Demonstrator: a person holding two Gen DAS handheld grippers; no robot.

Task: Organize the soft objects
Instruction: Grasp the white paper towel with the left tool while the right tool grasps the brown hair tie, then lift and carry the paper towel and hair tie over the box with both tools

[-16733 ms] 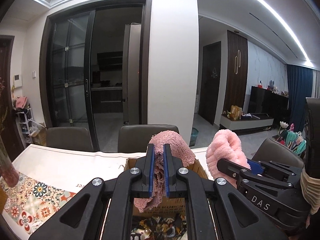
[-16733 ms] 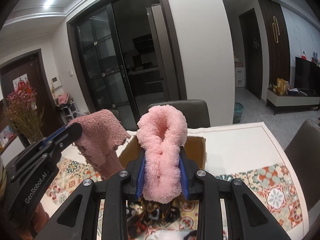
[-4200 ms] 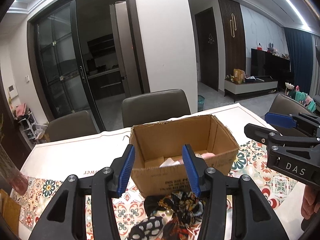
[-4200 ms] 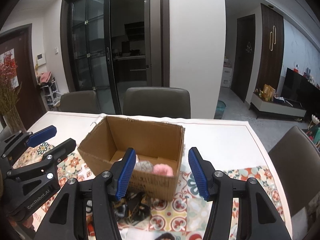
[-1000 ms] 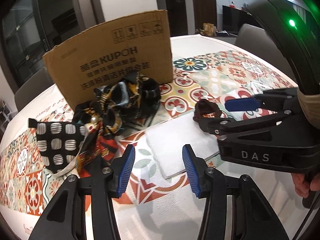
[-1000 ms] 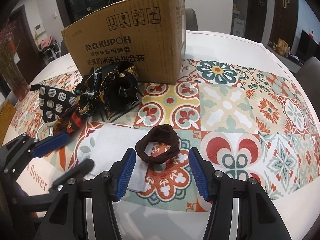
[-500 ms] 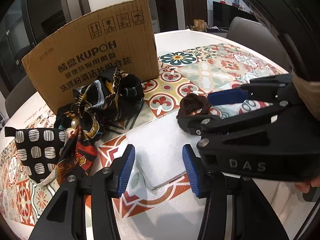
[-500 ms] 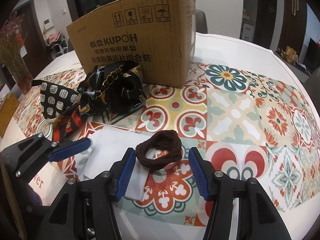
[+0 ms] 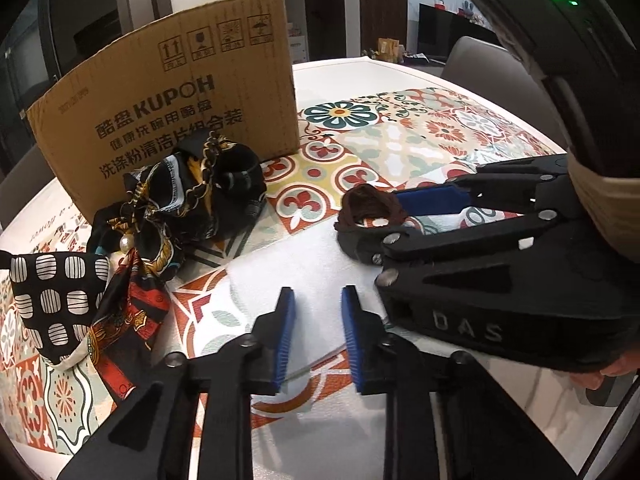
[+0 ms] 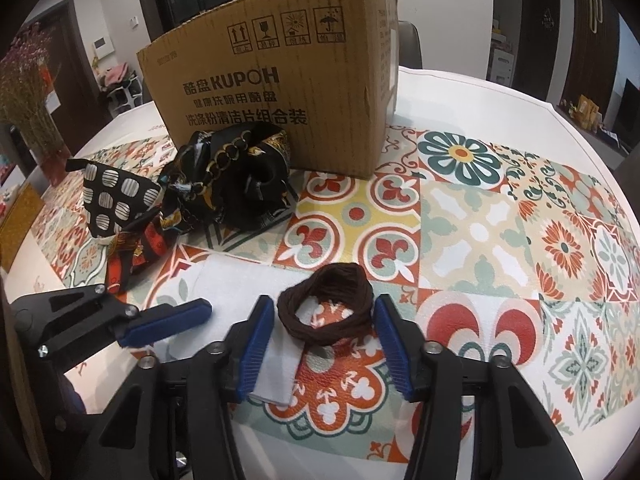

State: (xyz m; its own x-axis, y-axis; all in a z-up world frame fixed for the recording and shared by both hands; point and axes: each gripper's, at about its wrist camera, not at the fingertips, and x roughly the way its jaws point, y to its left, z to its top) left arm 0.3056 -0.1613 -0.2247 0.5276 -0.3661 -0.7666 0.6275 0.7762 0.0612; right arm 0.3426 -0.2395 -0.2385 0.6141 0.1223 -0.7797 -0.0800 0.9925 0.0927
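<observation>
A white folded cloth (image 9: 300, 280) lies on the patterned table mat, also in the right wrist view (image 10: 236, 280). My left gripper (image 9: 316, 336) is low over its near edge, jaws narrowed around the cloth with a gap still showing. A brown hair tie (image 10: 326, 308) rests on the cloth's right end, also in the left wrist view (image 9: 370, 208). My right gripper (image 10: 326, 340) is open, one finger on each side of the hair tie. A cardboard box (image 10: 280, 92) stands behind.
A black and gold scarf (image 10: 236, 176) and a black spotted pouch (image 10: 116, 196) lie left of the box front. A vase with dried flowers (image 10: 28, 92) stands at the far left. Chairs stand around the table.
My left gripper's jaws have narrowed from wide open and moved onto the white cloth. My right gripper has moved forward so its fingers flank the hair tie.
</observation>
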